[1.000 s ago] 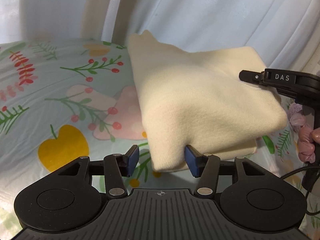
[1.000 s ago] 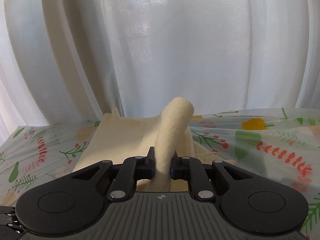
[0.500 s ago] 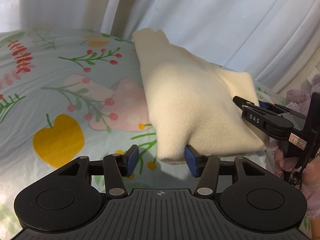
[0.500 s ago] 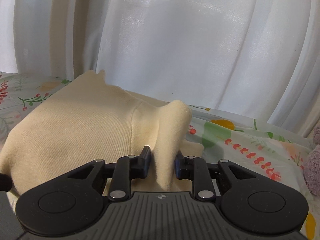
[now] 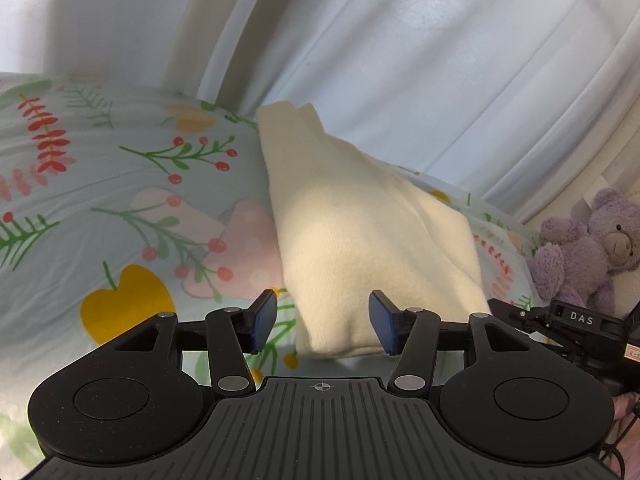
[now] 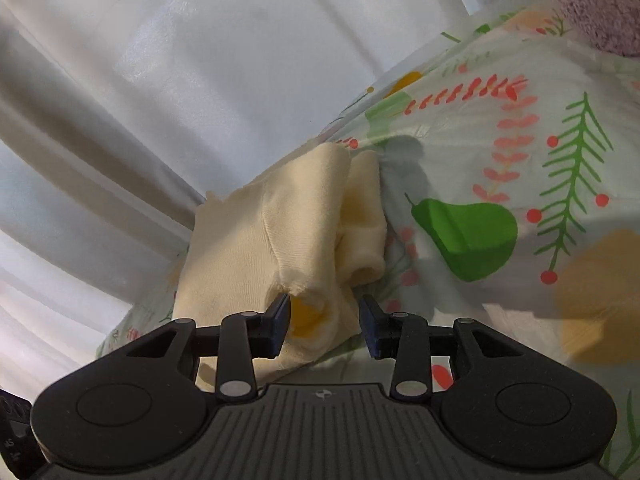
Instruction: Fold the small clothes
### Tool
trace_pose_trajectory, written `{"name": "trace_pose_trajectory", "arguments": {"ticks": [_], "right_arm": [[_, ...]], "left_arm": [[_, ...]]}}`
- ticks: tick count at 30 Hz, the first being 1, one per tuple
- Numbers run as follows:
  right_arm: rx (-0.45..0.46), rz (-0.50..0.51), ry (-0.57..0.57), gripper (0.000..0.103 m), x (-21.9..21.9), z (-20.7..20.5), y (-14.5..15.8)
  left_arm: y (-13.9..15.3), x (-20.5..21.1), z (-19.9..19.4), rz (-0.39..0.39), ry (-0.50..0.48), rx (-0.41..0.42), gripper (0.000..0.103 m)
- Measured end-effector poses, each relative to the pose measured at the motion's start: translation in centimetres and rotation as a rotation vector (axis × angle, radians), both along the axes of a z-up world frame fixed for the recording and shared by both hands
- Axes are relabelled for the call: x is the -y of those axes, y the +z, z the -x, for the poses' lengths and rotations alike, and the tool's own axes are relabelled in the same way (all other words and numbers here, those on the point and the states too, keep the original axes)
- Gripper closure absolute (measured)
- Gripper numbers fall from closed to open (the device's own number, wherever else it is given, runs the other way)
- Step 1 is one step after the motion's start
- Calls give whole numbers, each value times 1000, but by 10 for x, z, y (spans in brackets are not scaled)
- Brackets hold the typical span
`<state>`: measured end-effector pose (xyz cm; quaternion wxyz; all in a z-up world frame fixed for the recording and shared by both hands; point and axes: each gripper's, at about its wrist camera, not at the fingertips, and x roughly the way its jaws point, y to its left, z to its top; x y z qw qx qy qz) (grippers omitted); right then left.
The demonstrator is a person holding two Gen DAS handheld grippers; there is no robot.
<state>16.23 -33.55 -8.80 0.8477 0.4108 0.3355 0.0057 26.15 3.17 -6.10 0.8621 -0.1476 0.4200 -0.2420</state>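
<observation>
Soft cloth everywhere, hard matt plastic on the tools.

The folded cream garment (image 5: 360, 248) is a fine knit, matt and slightly fuzzy, with a stitched seam showing in the right wrist view (image 6: 276, 236). The bed sheet (image 5: 120, 208) under it is thin, smooth printed cloth with a faint sheen and light creases. The white curtain (image 5: 400, 60) is smooth fabric, glossy where light strikes its folds. The left tongs (image 5: 322, 322) and right tongs (image 6: 323, 322) are matt black plastic, finely speckled, with ribbed housings, dull metal rivets and textured blue rubbery pads (image 5: 384, 328). The purple teddy bear (image 5: 584, 248) is shaggy plush.
</observation>
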Motion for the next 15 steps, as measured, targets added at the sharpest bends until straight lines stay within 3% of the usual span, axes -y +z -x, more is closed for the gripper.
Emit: {"name": "trace_pose_trajectory", "arguments": {"ticks": [3,5,8,10,12,13,15], "right_arm": [[-2,-230,27,51,5,1,-19],[10,-315,5,49,5,2,-28],[-9,-249,4,50,-5,-10,-30],[-15,-190,23,81,-15,-23,-27],[3,-64,37,88,-27,-30,-11],[53,-52,47,89,-29,-29,-3],[176,-387,48,89,-13,-25,-14]], "left_arm": [[-5,8,0,6,-15,-29,47],[-7,11,-1,2,-15,-38,47],[-9,15,0,-3,-26,-43,45],[-9,22,1,-28,-41,-39,42],[-10,30,4,-91,-64,-7,41],[-10,33,5,-116,-71,-3,41],[-12,35,4,-139,-71,-8,41]]}}
